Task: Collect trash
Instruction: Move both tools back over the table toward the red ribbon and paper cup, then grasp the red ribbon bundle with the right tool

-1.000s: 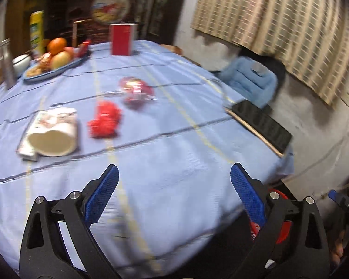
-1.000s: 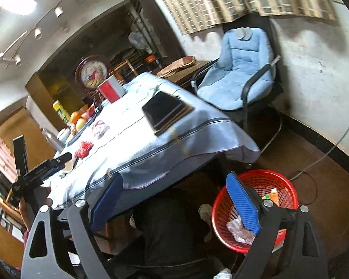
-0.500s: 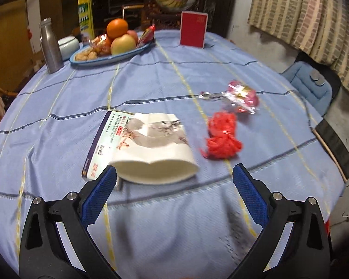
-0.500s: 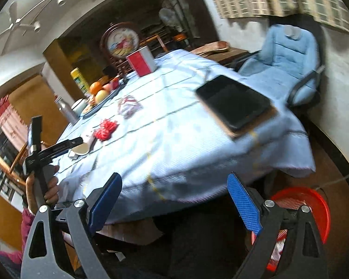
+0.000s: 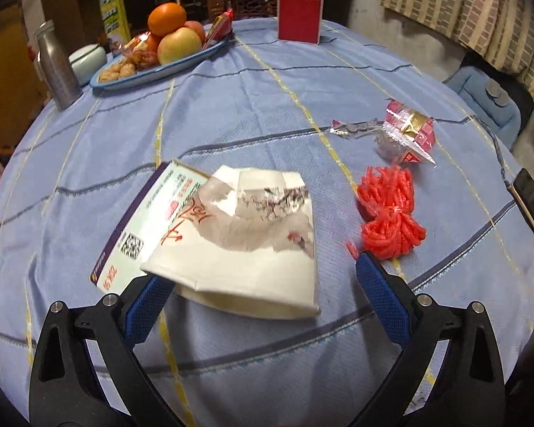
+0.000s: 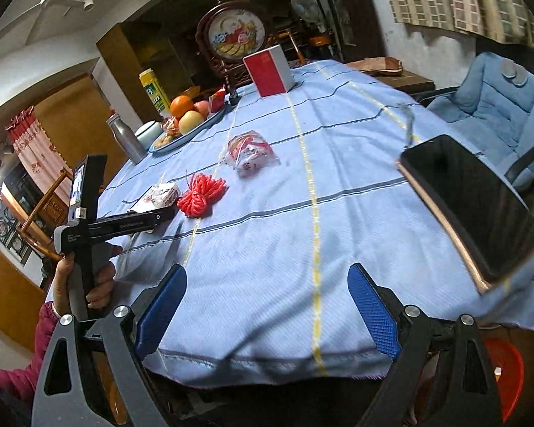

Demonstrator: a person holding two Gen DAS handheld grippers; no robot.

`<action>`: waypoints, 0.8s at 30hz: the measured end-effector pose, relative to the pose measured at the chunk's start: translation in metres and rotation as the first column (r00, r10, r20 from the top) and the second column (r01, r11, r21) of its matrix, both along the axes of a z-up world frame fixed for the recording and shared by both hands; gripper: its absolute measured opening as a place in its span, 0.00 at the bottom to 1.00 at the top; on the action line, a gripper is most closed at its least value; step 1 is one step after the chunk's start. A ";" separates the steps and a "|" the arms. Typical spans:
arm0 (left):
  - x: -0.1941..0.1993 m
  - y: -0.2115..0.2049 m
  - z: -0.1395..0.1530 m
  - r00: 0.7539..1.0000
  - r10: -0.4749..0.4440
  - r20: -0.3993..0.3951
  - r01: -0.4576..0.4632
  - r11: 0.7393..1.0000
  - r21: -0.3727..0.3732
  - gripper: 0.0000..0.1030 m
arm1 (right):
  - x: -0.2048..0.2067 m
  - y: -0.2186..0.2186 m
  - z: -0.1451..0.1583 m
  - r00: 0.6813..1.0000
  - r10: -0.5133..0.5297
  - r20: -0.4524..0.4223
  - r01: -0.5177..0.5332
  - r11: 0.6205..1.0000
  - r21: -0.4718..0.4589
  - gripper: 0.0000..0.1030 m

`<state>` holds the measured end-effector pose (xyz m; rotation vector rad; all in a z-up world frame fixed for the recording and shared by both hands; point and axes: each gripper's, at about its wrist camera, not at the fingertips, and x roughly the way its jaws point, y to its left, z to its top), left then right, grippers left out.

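Note:
A crushed white paper cup lies on a flat carton on the blue tablecloth. My left gripper is open, its jaws either side of the cup's near rim. A red plastic string bundle and a pink clear wrapper lie to the right. In the right wrist view the bundle, wrapper, cup and left gripper show. My right gripper is open and empty at the table's near edge. A red basket is on the floor.
A fruit plate, metal bottle, small bowl and red box stand at the back. A dark tablet lies at the table's right edge. A blue padded chair stands to the right.
My left gripper swung left and moved in until its jaws straddle the paper cup. My right gripper rose from the floor basket to the table's near edge.

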<state>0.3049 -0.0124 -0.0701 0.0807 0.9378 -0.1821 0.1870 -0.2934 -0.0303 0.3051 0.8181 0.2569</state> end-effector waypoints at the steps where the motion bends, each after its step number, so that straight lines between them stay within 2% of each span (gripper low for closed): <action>1: -0.001 0.002 0.003 1.000 -0.009 0.018 0.010 1.000 -0.008 0.93 | 0.004 0.003 -0.001 1.000 0.003 -0.005 -0.003 1.000 -0.002 0.88; 2: -0.001 0.003 0.004 0.999 -0.013 0.034 0.013 1.000 -0.012 0.92 | 0.007 0.004 -0.001 1.000 0.005 -0.008 -0.005 1.000 -0.003 0.88; 4: -0.002 0.008 0.007 0.998 -0.022 0.055 0.023 0.999 -0.025 0.79 | 0.014 0.008 -0.002 1.000 0.011 -0.013 -0.011 1.000 -0.004 0.88; 6: -0.003 0.015 0.006 0.998 -0.046 0.038 0.048 0.996 -0.069 0.55 | 0.023 0.013 -0.002 1.000 0.023 -0.015 -0.024 1.000 -0.002 0.88; 9: -0.004 0.033 0.006 0.999 -0.034 0.025 0.038 0.988 -0.149 0.44 | 0.035 0.027 -0.002 0.999 0.050 -0.015 -0.050 0.999 -0.011 0.88; 13: -0.010 0.044 0.009 0.999 -0.012 0.047 0.019 0.988 -0.155 0.48 | 0.053 0.052 -0.003 0.994 0.107 -0.021 -0.107 0.994 -0.034 0.88; 16: -0.012 0.045 0.011 0.998 -0.011 0.059 0.020 0.989 -0.147 0.66 | 0.067 0.070 -0.003 0.989 0.143 -0.026 -0.144 0.989 -0.038 0.88; 18: -0.017 0.049 0.018 0.993 0.037 0.113 -0.023 0.992 -0.125 0.77 | 0.082 0.084 -0.003 0.986 0.161 -0.036 -0.163 0.986 -0.040 0.88; 20: -0.022 0.056 0.024 0.983 0.089 0.163 -0.070 0.990 -0.122 0.80 | 0.097 0.097 -0.004 0.982 0.183 -0.048 -0.185 0.982 -0.038 0.88; 24: -0.025 0.069 0.031 0.967 0.154 0.202 -0.125 0.981 -0.150 0.84 | 0.124 0.123 -0.009 0.975 0.211 -0.075 -0.215 0.976 -0.043 0.88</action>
